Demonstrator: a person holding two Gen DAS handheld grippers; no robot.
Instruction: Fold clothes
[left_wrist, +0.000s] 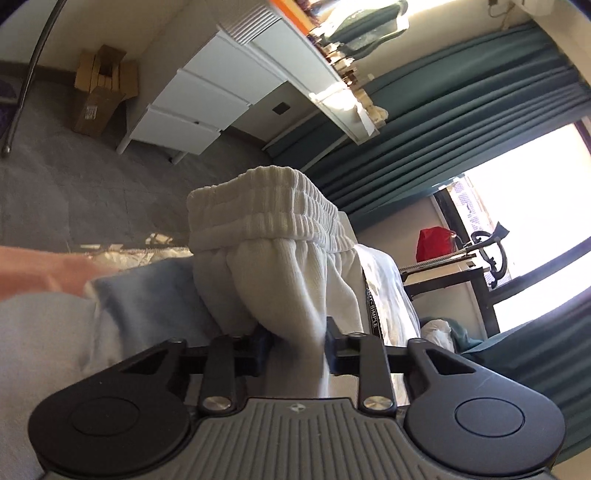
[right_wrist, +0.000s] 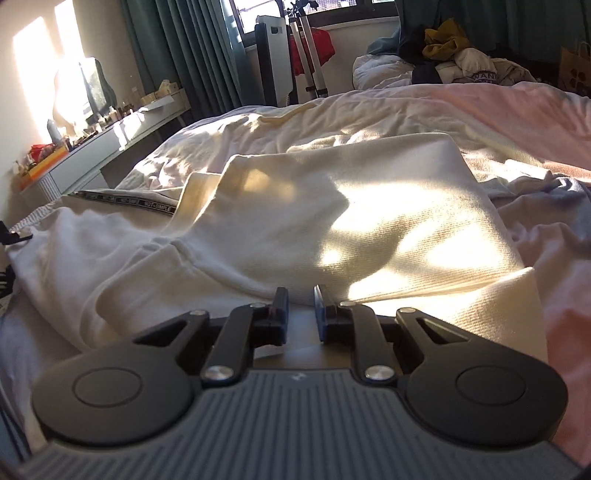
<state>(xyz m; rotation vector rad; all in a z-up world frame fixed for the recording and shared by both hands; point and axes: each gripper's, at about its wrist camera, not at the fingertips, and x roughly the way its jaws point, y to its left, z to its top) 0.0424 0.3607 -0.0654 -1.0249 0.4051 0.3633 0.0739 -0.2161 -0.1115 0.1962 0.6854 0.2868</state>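
Observation:
In the left wrist view my left gripper (left_wrist: 299, 332) is shut on a white knit garment (left_wrist: 273, 229). Its ribbed elastic waistband stands bunched above the fingers, and cloth hangs down through the jaws. A black lettered tape (left_wrist: 370, 310) runs along the garment on the right. In the right wrist view the same cream-white garment (right_wrist: 332, 214) lies spread and partly folded on the bed, lit by sun patches. My right gripper (right_wrist: 301, 295) sits low at its near hem. The jaws are almost together and the hem's edge is pinched at the tips. The lettered tape (right_wrist: 125, 201) shows at the left.
The rumpled pale bed sheet (right_wrist: 517, 110) lies under the garment. A pile of clothes (right_wrist: 454, 55) sits at the far end. A tripod (right_wrist: 310, 55) and teal curtains (left_wrist: 443, 129) stand by the window. A white drawer desk (left_wrist: 207, 99) and cardboard boxes (left_wrist: 99, 92) line the wall.

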